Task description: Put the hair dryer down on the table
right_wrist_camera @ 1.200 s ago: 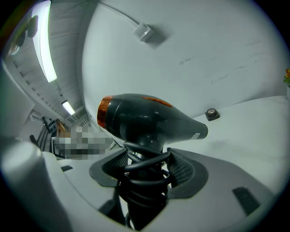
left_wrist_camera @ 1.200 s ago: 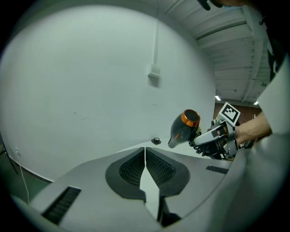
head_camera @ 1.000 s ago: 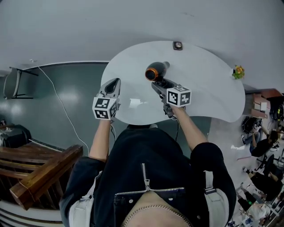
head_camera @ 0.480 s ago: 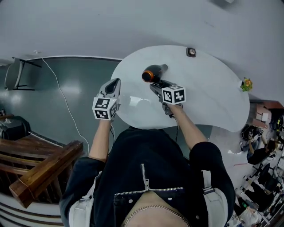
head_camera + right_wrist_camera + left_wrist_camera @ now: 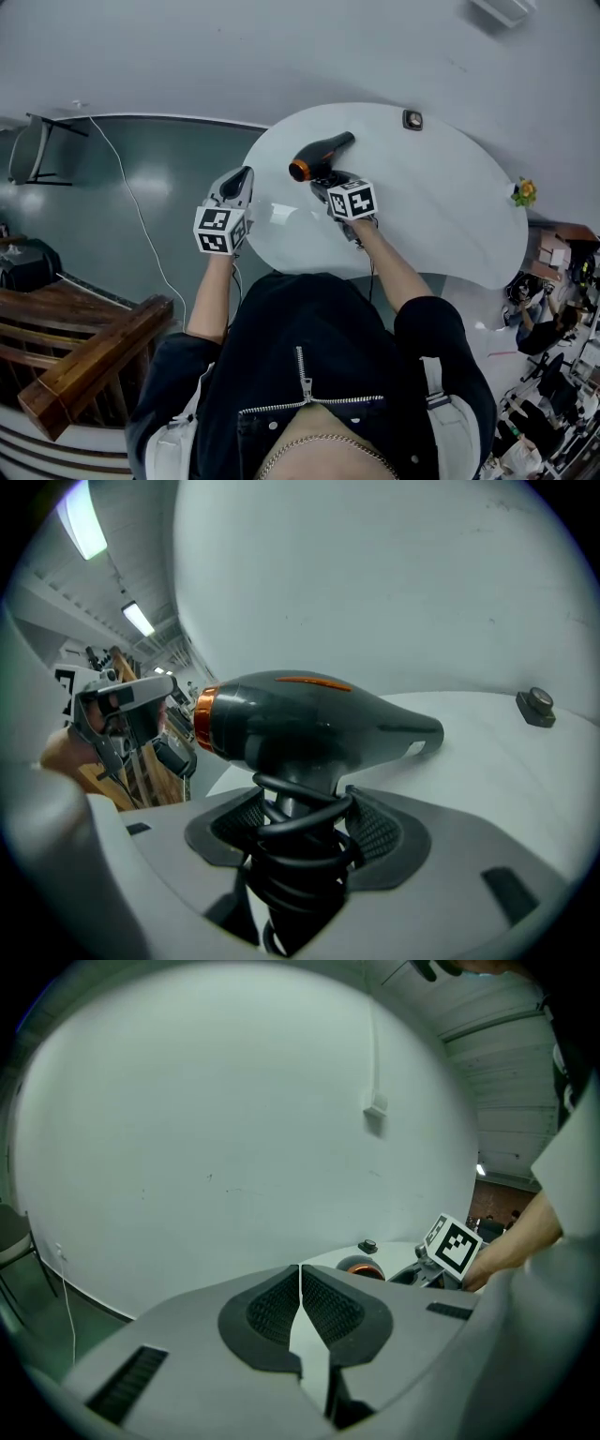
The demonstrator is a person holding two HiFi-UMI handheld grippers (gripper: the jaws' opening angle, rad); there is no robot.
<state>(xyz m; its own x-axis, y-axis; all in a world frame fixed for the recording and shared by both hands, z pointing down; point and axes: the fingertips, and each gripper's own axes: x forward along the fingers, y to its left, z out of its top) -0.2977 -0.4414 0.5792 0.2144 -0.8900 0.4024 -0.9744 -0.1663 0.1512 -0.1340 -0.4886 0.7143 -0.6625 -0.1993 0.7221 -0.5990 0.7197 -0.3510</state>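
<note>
Gripping hair dryer by its cord-wound handle with right claw; barrel just beyond the 2 jaws, over white table. Holding left claw pressed closed, empty, off to its left.

The right tool has swung the dryer round. Its orange nozzle now points left, lower over the bench.
</note>
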